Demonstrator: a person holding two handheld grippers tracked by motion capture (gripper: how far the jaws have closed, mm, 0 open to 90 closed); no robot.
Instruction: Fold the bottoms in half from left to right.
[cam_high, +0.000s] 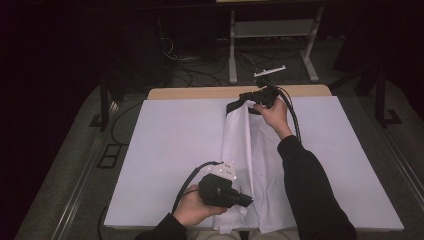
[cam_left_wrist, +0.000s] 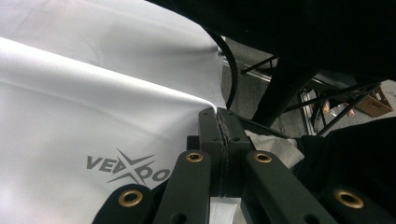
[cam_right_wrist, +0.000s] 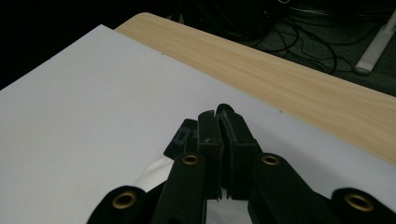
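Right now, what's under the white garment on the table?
The white garment lies on a pale sheet covering the table. A strip of wooden tabletop shows at the far edge. Anything beneath the folded cloth itself is hidden.

Clearance on the table

Broad bare stretches of the white sheet (cam_high: 170, 145) lie open left and right of the white garment (cam_high: 250, 165), which runs down the table's (cam_high: 200, 92) middle with both tools and the person's forearms over it.

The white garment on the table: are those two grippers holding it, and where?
Yes. The left gripper pinches the white garment at its near end; the right gripper pinches its far end, by the dark collar.
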